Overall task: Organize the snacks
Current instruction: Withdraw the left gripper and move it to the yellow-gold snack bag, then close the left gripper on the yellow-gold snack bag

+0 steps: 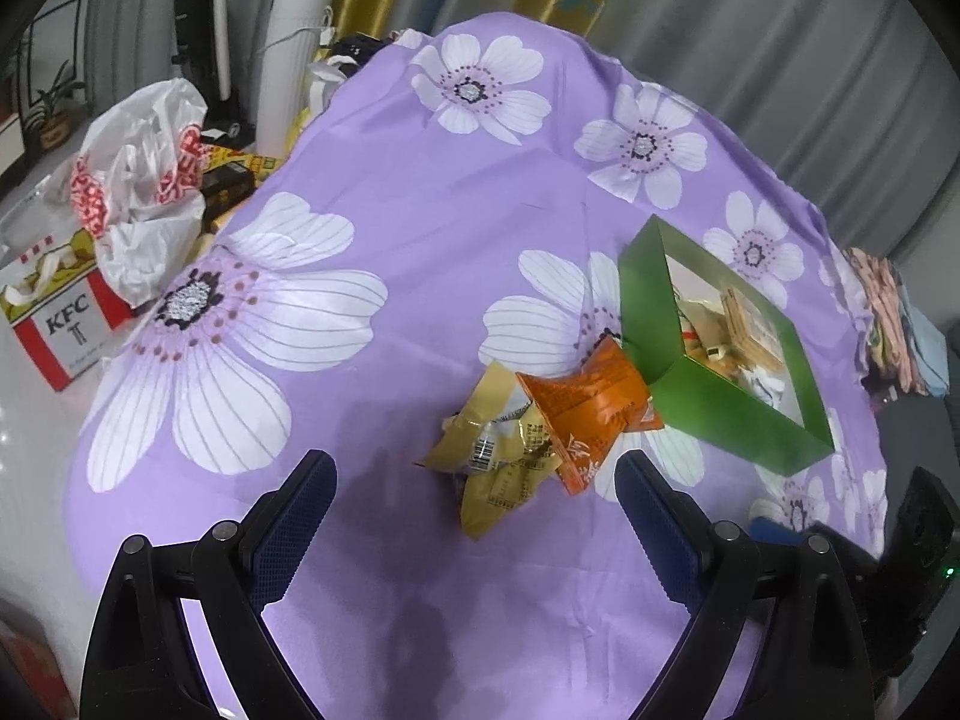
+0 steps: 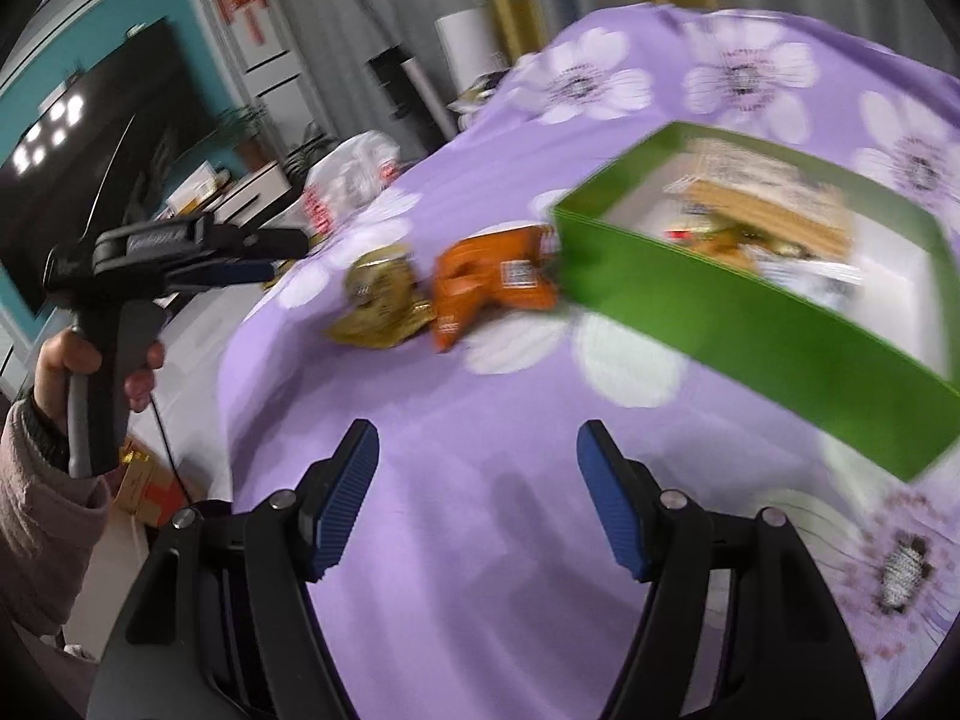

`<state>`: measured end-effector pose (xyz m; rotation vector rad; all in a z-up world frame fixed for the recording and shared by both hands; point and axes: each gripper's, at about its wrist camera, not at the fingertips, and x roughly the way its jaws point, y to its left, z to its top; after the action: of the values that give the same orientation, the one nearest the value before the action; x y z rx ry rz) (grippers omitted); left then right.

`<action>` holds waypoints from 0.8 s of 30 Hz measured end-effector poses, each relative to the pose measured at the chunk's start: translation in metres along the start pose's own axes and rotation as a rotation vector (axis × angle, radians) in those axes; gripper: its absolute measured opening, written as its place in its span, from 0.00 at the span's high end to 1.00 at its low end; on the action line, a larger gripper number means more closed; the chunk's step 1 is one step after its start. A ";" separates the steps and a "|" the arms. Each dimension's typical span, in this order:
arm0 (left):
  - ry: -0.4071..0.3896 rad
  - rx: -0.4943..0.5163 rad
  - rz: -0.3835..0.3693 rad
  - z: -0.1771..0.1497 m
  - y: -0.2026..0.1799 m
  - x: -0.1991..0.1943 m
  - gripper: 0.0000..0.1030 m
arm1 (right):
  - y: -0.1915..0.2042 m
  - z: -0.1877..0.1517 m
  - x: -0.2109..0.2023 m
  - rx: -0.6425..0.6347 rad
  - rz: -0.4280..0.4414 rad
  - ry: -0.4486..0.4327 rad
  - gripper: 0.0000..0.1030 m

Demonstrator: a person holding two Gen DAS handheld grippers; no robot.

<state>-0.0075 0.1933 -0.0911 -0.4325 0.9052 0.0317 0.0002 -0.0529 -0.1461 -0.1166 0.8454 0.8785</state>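
Nearest, the left gripper [image 1: 474,474] hangs over the purple flowered cloth [image 1: 420,228] with its two blue pads spread wide and nothing between them. The right gripper [image 2: 478,450] is likewise spread apart and empty above the same cloth. In the right wrist view a hand [image 2: 90,360] in a pale sleeve holds the left tool by its handle off the table's left edge.

Just beyond the left gripper's fingertips lie two snack packets, touching each other: one yellow packet [image 1: 498,456] with a barcode, and one orange packet [image 1: 591,402] whose print is too small to read. The orange one also rests against the near corner of one green box [image 1: 654,312], which sits toward the table's right edge and already has several snacks inside; how many cannot be told.

Farther off, beyond the table's left edge, stand one red-and-white carton [image 1: 60,324] lettered "KFC" and one white plastic bag [image 1: 144,192] with red print
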 end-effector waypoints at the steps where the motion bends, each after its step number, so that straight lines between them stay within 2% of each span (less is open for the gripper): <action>1: 0.000 0.002 -0.014 0.000 0.000 0.001 0.09 | 0.005 0.003 0.006 -0.010 0.016 0.002 0.33; 10: 0.019 -0.042 -0.114 -0.004 0.014 0.022 0.09 | 0.043 0.044 0.065 -0.127 0.087 0.004 0.35; 16: 0.026 -0.071 -0.160 -0.003 0.024 0.029 0.09 | 0.042 0.062 0.093 -0.139 0.105 0.026 0.35; 21: 0.039 -0.094 -0.218 -0.002 0.027 0.038 0.09 | 0.044 0.070 0.114 -0.181 0.087 0.061 0.36; 24: 0.051 -0.085 -0.222 0.001 0.025 0.047 0.09 | 0.041 0.072 0.123 -0.177 0.095 0.086 0.37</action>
<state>0.0177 0.2093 -0.1351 -0.6136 0.9040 -0.1446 0.0566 0.0821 -0.1731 -0.2723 0.8571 1.0434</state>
